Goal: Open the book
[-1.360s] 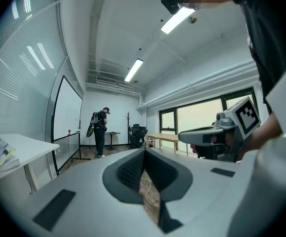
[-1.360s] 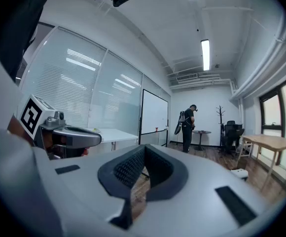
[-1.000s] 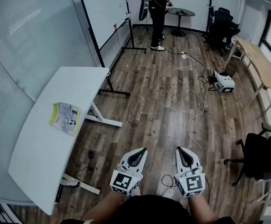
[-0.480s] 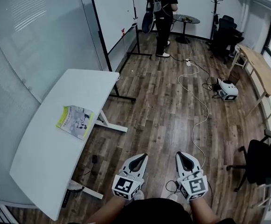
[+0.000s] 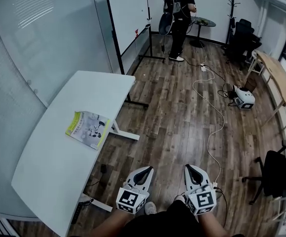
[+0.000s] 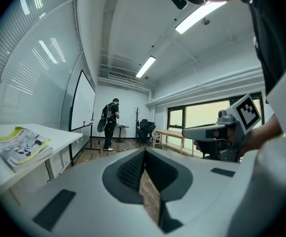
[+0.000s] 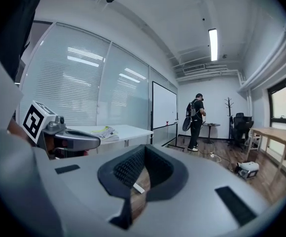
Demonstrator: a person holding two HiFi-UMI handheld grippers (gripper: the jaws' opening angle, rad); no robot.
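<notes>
Lying closed on the table [image 5: 59, 177], the book [image 5: 88, 129]; left tongs [image 5: 145, 170] and right tongs [image 5: 191, 168] both clenched empty

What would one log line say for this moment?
stage: before contact | book: closed, on table, untouched | left gripper: shut, empty | right gripper: shut, empty | both: over floor, apart from table

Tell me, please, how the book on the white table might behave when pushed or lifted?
The book looks thin and soft-covered, so it probably flexes rather than staying stiff. Flat on the smooth white table, it may slide when pushed.
</notes>
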